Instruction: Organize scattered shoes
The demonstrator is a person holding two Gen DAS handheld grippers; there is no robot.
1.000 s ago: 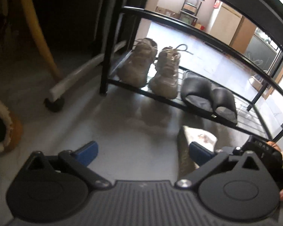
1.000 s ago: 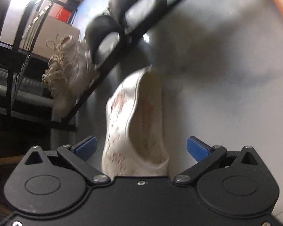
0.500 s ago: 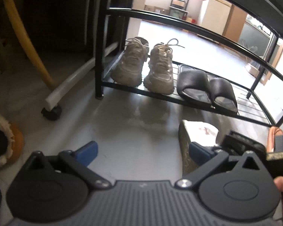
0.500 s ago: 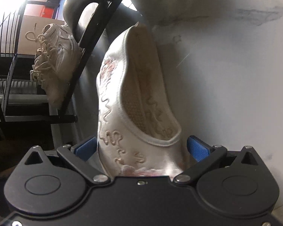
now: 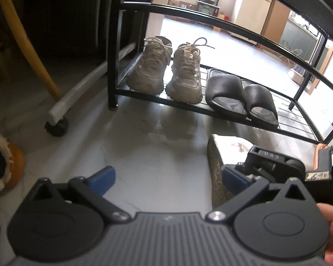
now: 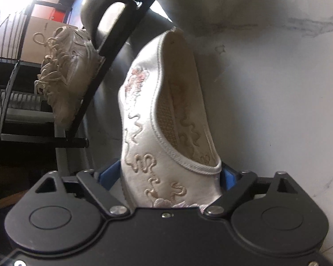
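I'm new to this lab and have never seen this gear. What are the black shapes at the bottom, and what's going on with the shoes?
Each picture comes from a camera on a hand-held two-finger gripper, one per hand. The left gripper is open and empty, facing a shoe rack holding beige sneakers and black slides. The right gripper has just been closing its jaws around the heel of a white embroidered shoe lying on its side on the floor before the rack; whether it already grips is unclear.
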